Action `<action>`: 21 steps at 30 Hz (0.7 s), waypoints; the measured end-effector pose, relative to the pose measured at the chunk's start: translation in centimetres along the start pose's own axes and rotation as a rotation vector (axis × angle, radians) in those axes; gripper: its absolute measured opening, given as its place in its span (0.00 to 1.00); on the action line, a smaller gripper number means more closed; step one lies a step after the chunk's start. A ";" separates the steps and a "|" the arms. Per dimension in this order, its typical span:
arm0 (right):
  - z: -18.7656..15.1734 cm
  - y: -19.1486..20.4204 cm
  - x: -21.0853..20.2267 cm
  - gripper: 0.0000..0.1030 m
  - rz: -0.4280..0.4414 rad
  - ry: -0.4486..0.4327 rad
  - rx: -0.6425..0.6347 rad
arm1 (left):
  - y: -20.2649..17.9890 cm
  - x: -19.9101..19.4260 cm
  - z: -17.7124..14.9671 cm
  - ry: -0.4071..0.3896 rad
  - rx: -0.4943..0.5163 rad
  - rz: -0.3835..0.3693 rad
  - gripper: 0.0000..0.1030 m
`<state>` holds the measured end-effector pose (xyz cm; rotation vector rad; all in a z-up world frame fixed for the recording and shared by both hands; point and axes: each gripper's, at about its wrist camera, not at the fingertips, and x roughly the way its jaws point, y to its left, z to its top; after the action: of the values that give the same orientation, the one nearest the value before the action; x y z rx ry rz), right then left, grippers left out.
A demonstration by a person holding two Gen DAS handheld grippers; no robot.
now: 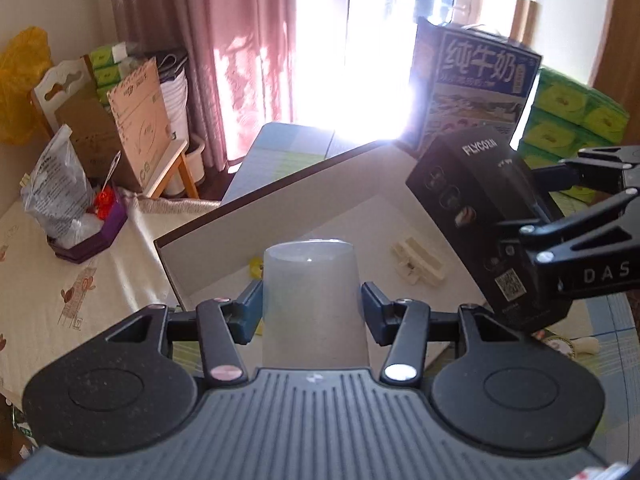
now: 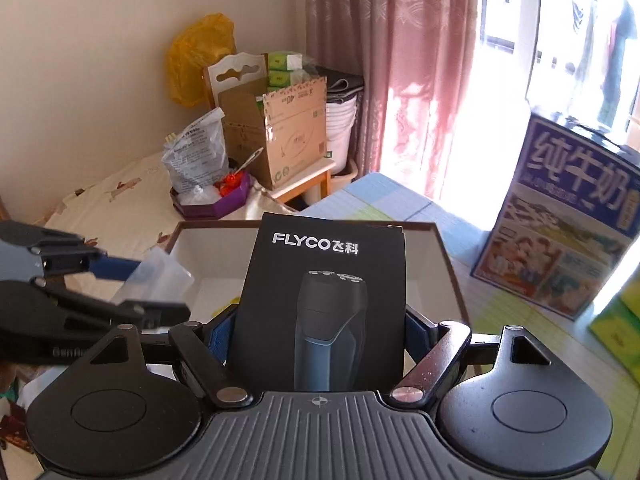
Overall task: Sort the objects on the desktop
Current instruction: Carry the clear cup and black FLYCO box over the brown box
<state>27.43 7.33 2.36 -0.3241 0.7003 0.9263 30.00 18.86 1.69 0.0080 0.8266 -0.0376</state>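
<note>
My left gripper [image 1: 312,308] is shut on a frosted translucent plastic cup [image 1: 314,296], held upside down over an open white-lined storage box [image 1: 240,216]. My right gripper [image 2: 320,332] is shut on a black FLYCO shaver box [image 2: 324,304] and holds it above the same storage box [image 2: 444,252]. In the left wrist view the shaver box [image 1: 476,208] hangs tilted at the right in the right gripper [image 1: 532,256]. In the right wrist view the left gripper [image 2: 132,284] holds the cup [image 2: 160,276] at the left. A cream clip [image 1: 418,262] and a small yellow item [image 1: 256,266] lie inside the box.
A blue milk carton [image 1: 476,88] stands behind the box on a checked tablecloth [image 2: 400,200], also in the right wrist view [image 2: 560,220]. Green tissue packs [image 1: 576,116] stand at the right. A purple tray [image 1: 88,236] with a plastic bag, cardboard boxes [image 2: 288,132] and a curtain lie further off.
</note>
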 end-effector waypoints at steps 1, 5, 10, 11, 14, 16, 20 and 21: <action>0.2 -0.1 1.0 0.76 0.004 0.000 0.001 | 0.3 0.6 0.0 0.009 -0.005 0.002 0.46; 0.4 -0.9 4.6 0.76 0.017 0.014 0.003 | 1.4 3.1 -0.2 0.059 -0.032 0.005 0.46; -0.5 -1.5 8.5 0.76 0.045 0.083 -0.024 | 1.6 6.0 -0.7 0.120 -0.022 0.000 0.46; -0.8 -1.6 9.1 0.76 0.049 0.102 -0.032 | 1.6 6.6 -0.8 0.133 -0.016 -0.003 0.46; -1.6 -1.8 11.1 0.76 0.055 0.173 -0.051 | 1.1 7.9 -1.1 0.163 0.014 -0.013 0.46; -2.2 -2.1 12.1 0.76 0.061 0.213 -0.052 | 0.7 8.8 -1.4 0.188 0.042 -0.024 0.46; -3.6 -2.1 13.5 0.76 0.080 0.273 -0.092 | 0.0 10.3 -2.1 0.236 0.108 -0.034 0.46; -3.9 -2.1 13.7 0.76 0.085 0.285 -0.106 | -0.1 10.6 -2.3 0.244 0.124 -0.038 0.46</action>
<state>33.07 12.48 -9.81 -0.5306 0.9332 1.0104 35.52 18.49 -7.67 0.1159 1.0674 -0.1253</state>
